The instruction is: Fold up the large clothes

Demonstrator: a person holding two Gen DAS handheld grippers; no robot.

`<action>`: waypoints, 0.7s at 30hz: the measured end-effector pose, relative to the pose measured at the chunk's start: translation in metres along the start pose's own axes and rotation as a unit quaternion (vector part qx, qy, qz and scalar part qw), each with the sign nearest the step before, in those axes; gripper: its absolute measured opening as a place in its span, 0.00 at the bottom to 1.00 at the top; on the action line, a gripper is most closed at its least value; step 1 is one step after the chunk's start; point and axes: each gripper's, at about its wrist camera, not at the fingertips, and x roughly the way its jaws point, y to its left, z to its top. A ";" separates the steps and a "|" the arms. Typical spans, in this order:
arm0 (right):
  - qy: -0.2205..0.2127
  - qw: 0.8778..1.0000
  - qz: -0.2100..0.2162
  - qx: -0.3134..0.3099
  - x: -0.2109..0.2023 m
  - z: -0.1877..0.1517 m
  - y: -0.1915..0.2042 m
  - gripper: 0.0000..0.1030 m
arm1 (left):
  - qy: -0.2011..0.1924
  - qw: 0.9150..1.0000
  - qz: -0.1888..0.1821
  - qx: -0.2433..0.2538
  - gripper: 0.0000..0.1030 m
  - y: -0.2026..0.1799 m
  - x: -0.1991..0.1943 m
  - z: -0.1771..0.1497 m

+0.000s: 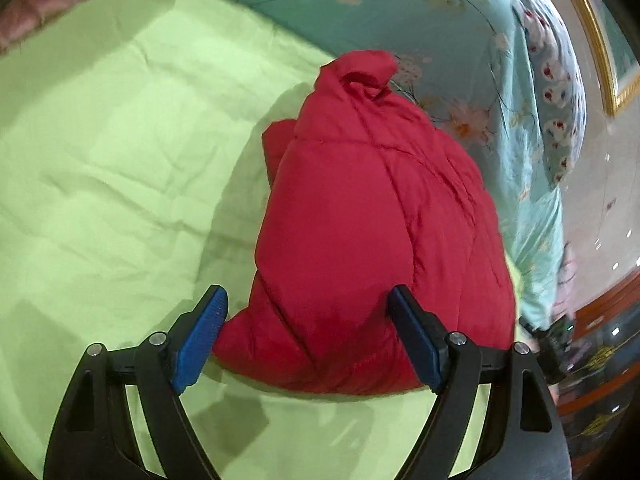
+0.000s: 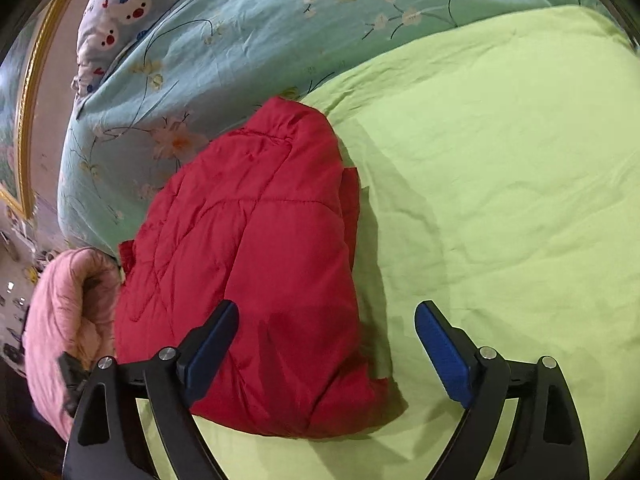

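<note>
A red quilted puffer jacket (image 1: pixel 360 232) lies folded into a compact bundle on a light green sheet (image 1: pixel 120 140). It also shows in the right wrist view (image 2: pixel 256 264). My left gripper (image 1: pixel 308 300) is open, its blue-padded fingers (image 1: pixel 204 328) standing apart over the bundle's near corner, holding nothing. My right gripper (image 2: pixel 326 316) is open above the bundle's near right edge, also holding nothing. The right gripper shows at the right edge of the left wrist view (image 1: pixel 552 344).
A turquoise floral duvet (image 2: pixel 240 40) lies heaped behind the jacket, with a bear-print pillow (image 2: pixel 124 4) on it. A pink sleeve (image 2: pixel 60 320) is at the left of the right wrist view. A gold picture frame (image 1: pixel 592 32) and dark wooden furniture (image 1: pixel 600 360) stand beyond the bed.
</note>
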 end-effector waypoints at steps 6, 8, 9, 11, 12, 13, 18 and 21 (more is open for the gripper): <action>0.028 0.999 0.023 0.023 0.025 0.003 -0.012 0.89 | 0.008 0.998 -0.044 -0.047 0.93 0.010 0.020 0.005; 0.035 0.998 0.031 0.031 0.033 0.005 -0.016 0.91 | 0.012 0.997 -0.052 -0.048 0.99 0.008 0.027 0.007; 0.038 0.998 0.036 0.035 0.037 0.007 -0.017 0.94 | 0.015 0.997 -0.056 -0.048 1.00 0.007 0.032 0.007; 0.044 0.997 0.044 0.033 0.044 0.010 -0.017 0.96 | 0.022 0.997 -0.064 -0.047 1.00 0.004 0.041 0.009; 0.047 0.997 0.047 0.029 0.047 0.011 -0.015 0.96 | 0.025 0.996 -0.070 -0.047 1.00 0.002 0.046 0.010; 0.049 0.997 0.050 0.024 0.050 0.012 -0.012 0.96 | 0.025 0.996 -0.070 -0.048 1.00 0.000 0.048 0.011; 0.075 0.993 0.085 0.015 0.068 0.013 0.002 0.93 | 0.030 0.996 -0.077 -0.027 1.00 -0.007 0.056 0.016; 0.084 0.991 0.106 0.022 0.078 0.010 0.009 0.80 | 0.030 0.995 -0.096 -0.014 0.82 -0.011 0.055 0.018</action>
